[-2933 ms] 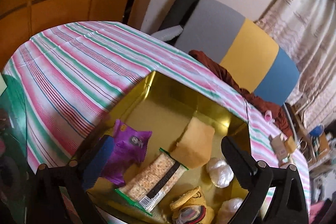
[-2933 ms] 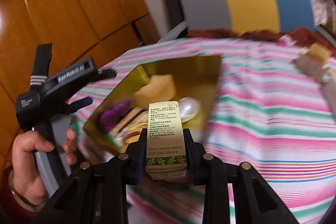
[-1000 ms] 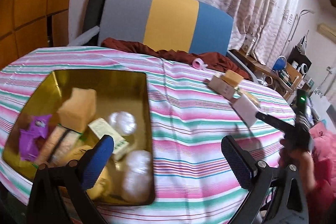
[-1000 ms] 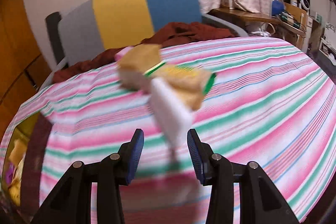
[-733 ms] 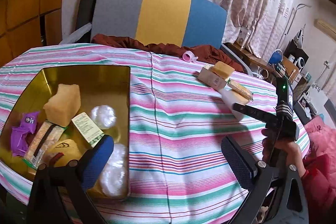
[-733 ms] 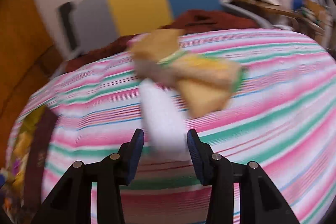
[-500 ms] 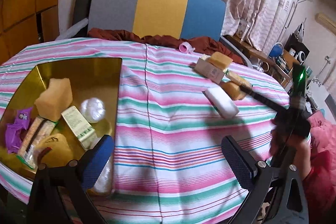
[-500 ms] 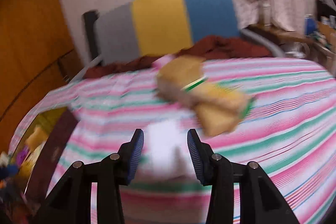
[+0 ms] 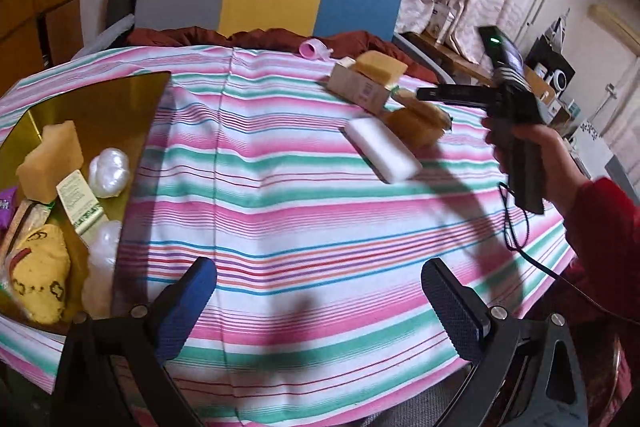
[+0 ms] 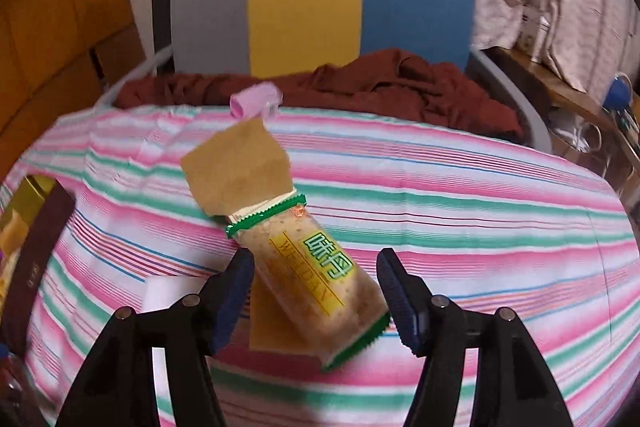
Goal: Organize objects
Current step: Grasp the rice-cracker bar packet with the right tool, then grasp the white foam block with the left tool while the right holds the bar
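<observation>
My right gripper (image 10: 316, 291) is open, its jaws on either side of a clear cracker packet (image 10: 316, 267) with green ends, not touching it. The packet lies on a yellow sponge (image 10: 276, 327), beside a brown box (image 10: 240, 167) and a white foam block (image 10: 172, 297). My left gripper (image 9: 320, 307) is open and empty above the striped cloth. At its left, the gold tin (image 9: 100, 107) holds a yellow sponge (image 9: 50, 159), a small green-print box (image 9: 78, 203), white wrapped balls (image 9: 108, 173) and other snacks. The white block (image 9: 382, 155) and the right gripper's body (image 9: 480, 95) also show there.
A pink roll (image 10: 254, 101) lies at the table's far edge. A grey, yellow and blue chair (image 10: 320, 3) with a dark red cloth (image 10: 380, 87) stands behind the table. A dark lid edge (image 10: 36, 267) of the tin shows at left. Cluttered shelves stand at right.
My right gripper has left the tin without the green-print box, which now lies in it, crossed the table and opened wide around the cracker packet. The left gripper's view swung right.
</observation>
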### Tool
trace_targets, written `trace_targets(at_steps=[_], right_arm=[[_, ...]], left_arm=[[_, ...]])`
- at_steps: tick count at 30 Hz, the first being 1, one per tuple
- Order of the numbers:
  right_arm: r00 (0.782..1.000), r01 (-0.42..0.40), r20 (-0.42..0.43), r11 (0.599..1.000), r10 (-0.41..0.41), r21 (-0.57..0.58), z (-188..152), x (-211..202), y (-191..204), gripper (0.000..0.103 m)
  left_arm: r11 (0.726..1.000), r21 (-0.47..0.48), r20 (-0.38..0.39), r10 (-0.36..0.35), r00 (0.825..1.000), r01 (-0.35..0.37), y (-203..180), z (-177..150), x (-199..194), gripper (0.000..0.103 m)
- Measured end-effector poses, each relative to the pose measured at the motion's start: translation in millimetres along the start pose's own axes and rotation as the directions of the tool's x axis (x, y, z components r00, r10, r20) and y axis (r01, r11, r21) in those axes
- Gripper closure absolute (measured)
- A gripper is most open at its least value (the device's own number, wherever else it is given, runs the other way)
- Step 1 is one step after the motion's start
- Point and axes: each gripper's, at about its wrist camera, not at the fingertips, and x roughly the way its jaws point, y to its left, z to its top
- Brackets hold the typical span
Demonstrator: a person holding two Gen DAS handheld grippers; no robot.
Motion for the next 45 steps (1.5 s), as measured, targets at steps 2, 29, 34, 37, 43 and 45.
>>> trace_targets(at_steps=[2,29,34,37,43,45], right_arm=[[1.0,-0.005,-0.028,0.999,0.004,-0.031,-1,12,5,0.039],[0.979,0.164,0.039,0.879,-0.202,0.448,-93,-42,-52,0.052],[0.945,0.319,0.003,0.921,-0.328,0.225,-68,-15,-33,0.052],[0.962,0.273,-0.039,0.94,-0.27,0.203,-65,3,-46,0.048],[0.981,0.191,-0.021,0.954,-0.191,0.23,-73,5,-53,0.049],[0.982,0.185,-0.015,0.952,-0.187,0.244,-75,4,-57,0.051]], left_arm=[[1.0,0.006,-0.008,0.008,1.0,-0.008,-2,-1,2,0.0],[0.999,-0.043,-0.095,0.001,0.996,-0.005,-31,28,61,0.0],[0.998,-0.055,-0.104,0.011,0.994,-0.016,-33,31,65,0.0],[0.998,-0.055,-0.099,0.014,0.995,-0.02,-35,36,67,0.0],[0.998,-0.058,-0.102,0.019,0.995,-0.025,-41,42,76,0.0],[0.998,-0.056,-0.104,0.024,0.994,-0.03,-45,45,81,0.0]])
